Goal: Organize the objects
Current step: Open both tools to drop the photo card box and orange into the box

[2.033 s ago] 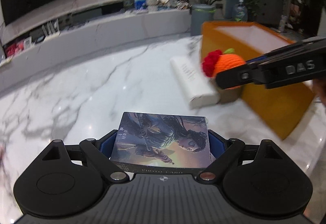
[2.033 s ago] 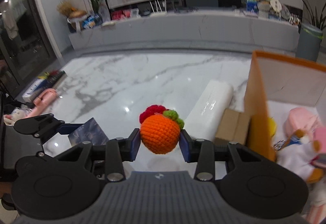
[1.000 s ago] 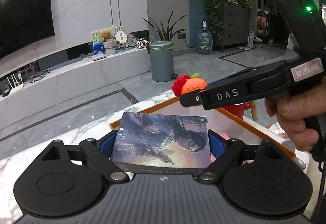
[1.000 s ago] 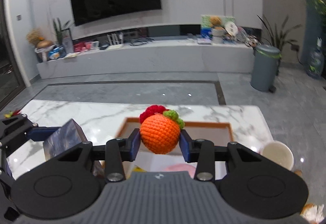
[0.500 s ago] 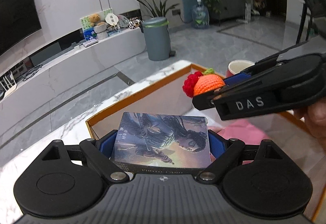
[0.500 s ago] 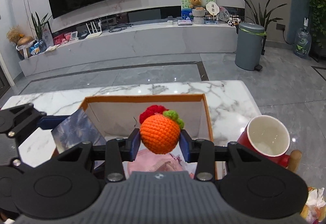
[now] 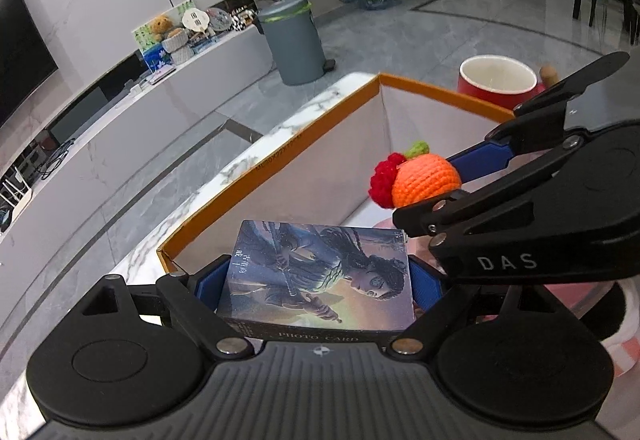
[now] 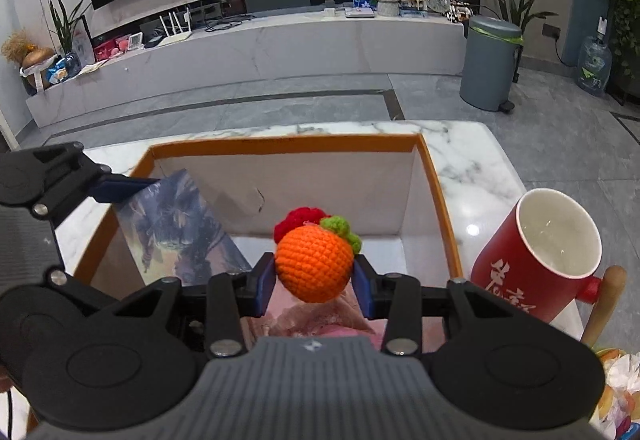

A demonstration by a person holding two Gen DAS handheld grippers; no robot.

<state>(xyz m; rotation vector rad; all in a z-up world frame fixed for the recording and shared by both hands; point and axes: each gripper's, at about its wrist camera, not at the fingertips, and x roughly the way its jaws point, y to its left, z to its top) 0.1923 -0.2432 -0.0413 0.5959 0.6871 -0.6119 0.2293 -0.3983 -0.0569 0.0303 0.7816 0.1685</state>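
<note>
Orange-rimmed cardboard box (image 8: 436, 196) waits below as we hold two finds over its open top: our right gripper (image 8: 315, 282) clamps a crocheted orange (image 8: 314, 266), our left gripper (image 7: 320, 280) pinches a photo-card box (image 7: 320, 272), both poised, we judge, for dropping in.

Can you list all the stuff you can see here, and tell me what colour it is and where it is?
box: one, orange rim, white inside, on the marble table
crochet orange: one, orange with red and green, over the box
photo card box: one, blue picture, over the box's near corner
pink soft thing: one, pink, inside the box
mug: one, red, right of the box
bin: one, grey, on the floor
table: one, white marble
left gripper: holds the photo card box
right gripper: holds the crochet orange
</note>
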